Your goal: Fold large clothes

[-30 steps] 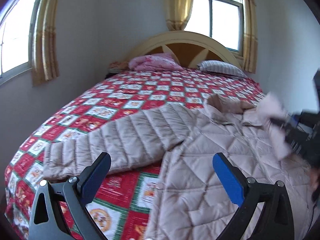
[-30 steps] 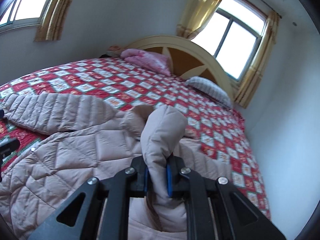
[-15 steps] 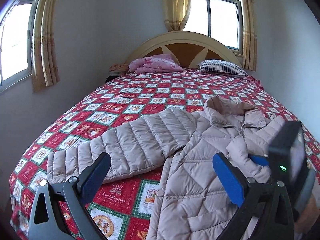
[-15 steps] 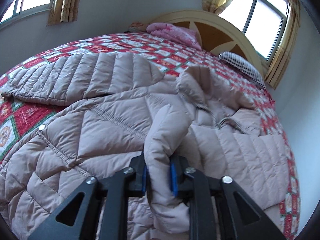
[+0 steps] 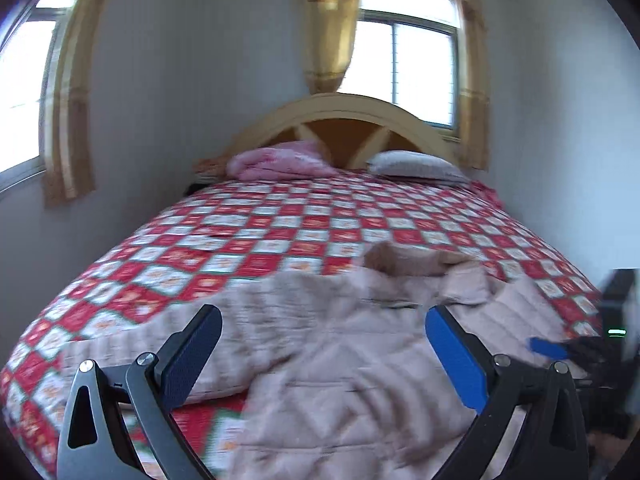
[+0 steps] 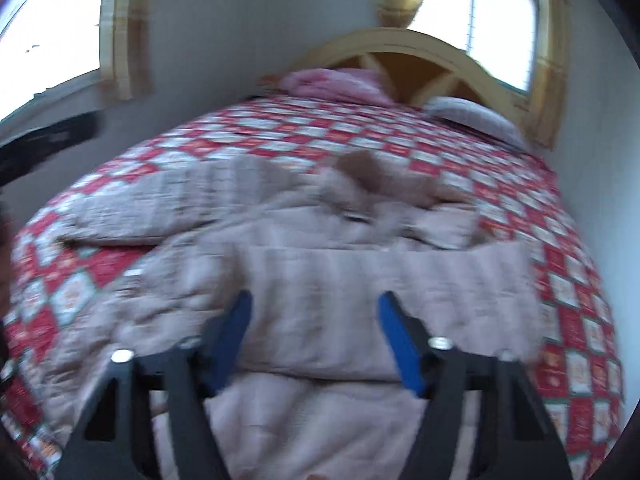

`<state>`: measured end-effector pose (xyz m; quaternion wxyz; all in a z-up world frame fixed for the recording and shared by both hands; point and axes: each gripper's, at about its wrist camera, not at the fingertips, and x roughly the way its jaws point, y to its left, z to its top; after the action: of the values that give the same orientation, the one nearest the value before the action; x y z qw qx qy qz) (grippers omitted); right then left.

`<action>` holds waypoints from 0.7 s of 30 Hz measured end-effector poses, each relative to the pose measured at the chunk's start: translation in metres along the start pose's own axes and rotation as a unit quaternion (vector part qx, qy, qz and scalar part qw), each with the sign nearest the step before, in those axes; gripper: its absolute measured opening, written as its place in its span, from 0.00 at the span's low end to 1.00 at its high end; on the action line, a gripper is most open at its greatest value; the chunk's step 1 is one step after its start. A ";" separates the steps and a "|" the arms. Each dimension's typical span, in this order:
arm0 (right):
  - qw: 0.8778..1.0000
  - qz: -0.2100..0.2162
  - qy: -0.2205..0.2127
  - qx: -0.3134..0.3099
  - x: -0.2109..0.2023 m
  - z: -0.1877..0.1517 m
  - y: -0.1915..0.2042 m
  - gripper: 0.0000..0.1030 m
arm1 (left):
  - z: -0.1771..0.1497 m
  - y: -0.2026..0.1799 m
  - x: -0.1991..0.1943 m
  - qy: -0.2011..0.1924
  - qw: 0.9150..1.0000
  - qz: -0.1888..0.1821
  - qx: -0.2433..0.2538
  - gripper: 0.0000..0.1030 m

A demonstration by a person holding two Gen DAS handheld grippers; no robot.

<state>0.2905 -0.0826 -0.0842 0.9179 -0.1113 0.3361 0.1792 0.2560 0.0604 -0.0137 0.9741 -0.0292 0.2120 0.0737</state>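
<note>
A pale pink quilted puffer coat [image 5: 340, 364] lies spread on the near half of a bed covered by a red, white and green patchwork bedspread [image 5: 280, 236]. Both views are blurred. In the right wrist view one sleeve [image 6: 384, 280] lies folded crosswise over the coat's body, its cuff end toward the left, while the other sleeve [image 6: 168, 204] stretches flat to the left on the bedspread. The collar [image 6: 368, 176] points toward the headboard [image 6: 420, 60]. The right gripper [image 6: 316, 332] hovers just over the folded sleeve; its jaws are opening, the blue pads [image 6: 236, 332] stand apart on either side of the sleeve's near edge, and they do not appear to press on the fabric, though the blur makes the exact gap hard to judge. The left gripper [image 5: 320, 356] hangs above the coat's left part with its jaws wide apart and nothing between them; the outstretched sleeve lies below its left finger. The right gripper also shows at the right edge of the left wrist view as a dark shape with a blue tip. At the head of the bed, a pink bundle of bedding [image 5: 280, 160] sits on the left and a striped pillow [image 5: 416, 164] on the right, below yellow curtains [image 5: 328, 24] and bright windows [image 5: 404, 60].
</note>
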 end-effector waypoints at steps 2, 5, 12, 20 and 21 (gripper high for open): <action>0.998 -0.039 0.022 0.039 0.025 -0.003 -0.024 0.46 | -0.007 -0.027 0.019 0.018 0.999 -0.026 0.015 0.99; 0.995 -0.037 0.077 0.059 0.065 -0.021 -0.033 0.44 | -0.021 -0.056 0.049 0.035 0.998 -0.027 0.047 0.99; 0.992 -0.045 0.112 0.040 0.099 -0.054 -0.016 0.45 | -0.069 -0.067 0.135 0.131 0.984 0.047 0.108 0.99; 0.992 -0.014 0.040 0.117 0.040 -0.023 -0.088 0.43 | -0.092 -0.050 0.159 0.177 0.982 0.023 0.056 0.99; 0.991 -0.037 0.021 0.125 0.037 -0.014 -0.099 0.44 | -0.093 -0.049 0.159 0.178 0.982 0.023 0.055 0.99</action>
<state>0.3482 -0.1685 -0.1107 0.9233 -0.0113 0.3708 0.0992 0.3689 0.0244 -0.1631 0.9191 0.0163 0.3859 0.0776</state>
